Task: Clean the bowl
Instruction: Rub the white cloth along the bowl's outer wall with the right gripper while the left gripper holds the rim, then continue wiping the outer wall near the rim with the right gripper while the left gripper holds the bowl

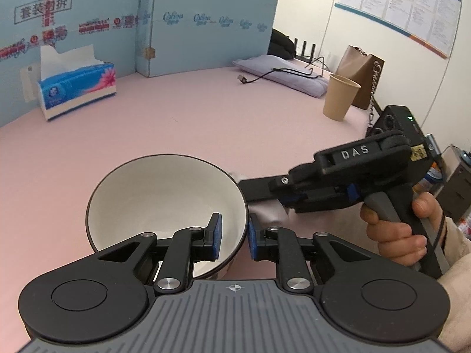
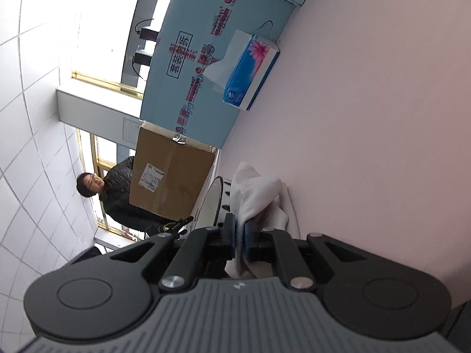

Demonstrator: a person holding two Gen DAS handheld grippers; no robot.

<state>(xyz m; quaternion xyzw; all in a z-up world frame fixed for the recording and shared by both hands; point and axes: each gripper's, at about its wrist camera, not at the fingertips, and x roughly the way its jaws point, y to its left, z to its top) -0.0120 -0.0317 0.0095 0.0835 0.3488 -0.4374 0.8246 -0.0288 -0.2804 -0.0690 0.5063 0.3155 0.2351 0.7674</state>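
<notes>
While the left gripper (image 1: 234, 235) pinches the near wall of the bowl (image 1: 164, 200), one pad inside and one outside, the bowl stands tilted on the pink table (image 1: 176, 111). The right gripper (image 2: 240, 239), rolled sideways, is clamped narrow on a white cloth (image 2: 256, 191) just beside the bowl's rim.

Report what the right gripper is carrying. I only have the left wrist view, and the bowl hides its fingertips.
Observer: The right gripper is shut on a white cloth.
Operator: Say where the cloth sits against the bowl.
Observer: It bunches just outside the rim of the bowl. I cannot tell whether they touch.
Operator: Describe the bowl's outer wall.
Observer: The strip that shows looks pale with dark marks below the dark rim.
</notes>
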